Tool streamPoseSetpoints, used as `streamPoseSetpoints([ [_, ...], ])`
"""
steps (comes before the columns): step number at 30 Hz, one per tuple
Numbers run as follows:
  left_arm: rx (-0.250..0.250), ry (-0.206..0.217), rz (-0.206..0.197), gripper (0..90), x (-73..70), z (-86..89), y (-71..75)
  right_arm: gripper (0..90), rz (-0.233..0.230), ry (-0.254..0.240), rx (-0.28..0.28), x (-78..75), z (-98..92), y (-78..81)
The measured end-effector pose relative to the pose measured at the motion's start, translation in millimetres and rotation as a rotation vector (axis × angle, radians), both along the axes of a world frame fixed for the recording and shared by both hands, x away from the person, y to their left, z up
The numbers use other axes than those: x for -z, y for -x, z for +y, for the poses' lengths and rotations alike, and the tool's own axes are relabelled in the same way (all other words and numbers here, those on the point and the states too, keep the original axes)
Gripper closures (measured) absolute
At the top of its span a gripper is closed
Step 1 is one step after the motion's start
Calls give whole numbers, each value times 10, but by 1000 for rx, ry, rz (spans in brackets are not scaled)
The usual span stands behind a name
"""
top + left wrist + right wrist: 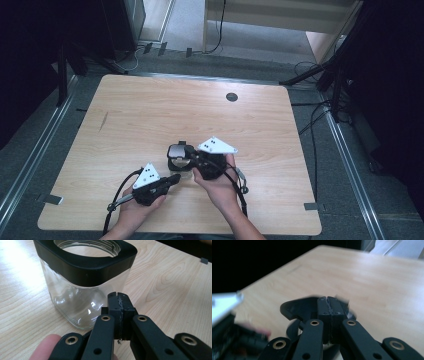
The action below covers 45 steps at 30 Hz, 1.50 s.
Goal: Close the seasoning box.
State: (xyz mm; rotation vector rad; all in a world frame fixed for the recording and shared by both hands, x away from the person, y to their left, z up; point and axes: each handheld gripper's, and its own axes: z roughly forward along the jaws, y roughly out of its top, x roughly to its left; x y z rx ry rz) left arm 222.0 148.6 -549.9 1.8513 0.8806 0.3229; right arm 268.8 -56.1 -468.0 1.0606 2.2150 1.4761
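A clear glass jar (176,154) with a black square collar and an open mouth stands on the wooden table (150,110) near its front middle. In the left gripper view the jar (82,290) stands just ahead and to the left of my left gripper (117,296), whose jaws are pressed together with nothing between them. From the high view, that left gripper (175,178) lies just in front of the jar. My right gripper (190,150) reaches in from the right at the jar's top. Its jaws (328,300) are shut, with the blurred black collar (295,307) right behind and below them.
A round dark hole (231,97) sits in the table's far part and a thin dark mark (103,121) at its left. Metal tabs (50,199) (311,206) sit at the front corners. Stands and cables (312,120) line the floor at the right.
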Motion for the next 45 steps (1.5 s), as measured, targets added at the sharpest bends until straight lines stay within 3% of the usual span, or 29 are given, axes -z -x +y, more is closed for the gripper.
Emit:
streamPoseSetpoints([
  [2,-6,6,6,900,2,-1,-3,900,26,50,-6,165,9,69],
  [3,-6,7,7,900,2,-1,-4,900,4,34,-7,194,0,85],
  [7,-10,3,-1,900,0,11,3,885,-4,28,11,169,-26,95],
  [9,-25,16,-23,900,-4,50,33,836,-31,-2,27,119,-66,114],
  [10,-25,45,-22,878,-21,124,59,779,-71,-4,54,79,-139,127],
  [13,-23,69,-32,834,-43,238,86,657,-102,-18,77,60,-244,129],
  [14,-56,36,-68,763,-53,343,108,523,-118,-39,93,62,-373,113],
  [15,-56,36,-68,715,-53,343,108,523,-118,-39,93,62,-373,113],
  [16,-66,44,-68,715,-54,403,111,468,-112,-37,116,68,-438,105],
  [18,-79,64,-49,588,-49,524,111,366,-104,-45,159,90,-585,86],
  [19,-129,55,-43,459,-49,641,126,324,-104,-50,201,114,-739,83],
  [21,-157,54,-38,408,-51,696,128,284,-100,-57,212,127,-819,85],
  [22,-220,23,-35,293,-63,809,126,235,-95,-73,203,161,-978,92],
  [23,-220,23,-35,259,-63,809,126,212,-94,-79,201,184,-1052,96],
  [26,-308,-8,-31,182,-71,983,123,201,-86,-68,219,236,-1186,114],
  [29,-378,-5,-33,141,-84,1161,129,202,-80,-38,267,317,-1380,151],
  [33,-411,-13,-33,135,-71,1402,158,203,-67,-10,332,454,-1735,236],
  [34,-439,-15,-12,135,-56,1522,170,204,-63,-11,348,477,-1808,255],
  [35,-439,-15,-12,136,-56,1522,170,208,-57,-9,365,495,-1878,278],
  [39,-485,-65,-56,136,-62,1769,254,214,-50,3,404,532,-2071,355],
  [41,-514,-70,-47,137,-47,1917,286,217,-48,8,418,543,-2194,402],
  [44,-550,-47,-39,143,-34,2104,337,223,-43,6,441,554,-2366,475],
  [45,-552,-11,-33,146,-32,2147,355,223,-45,7,448,561,-2420,499],
])
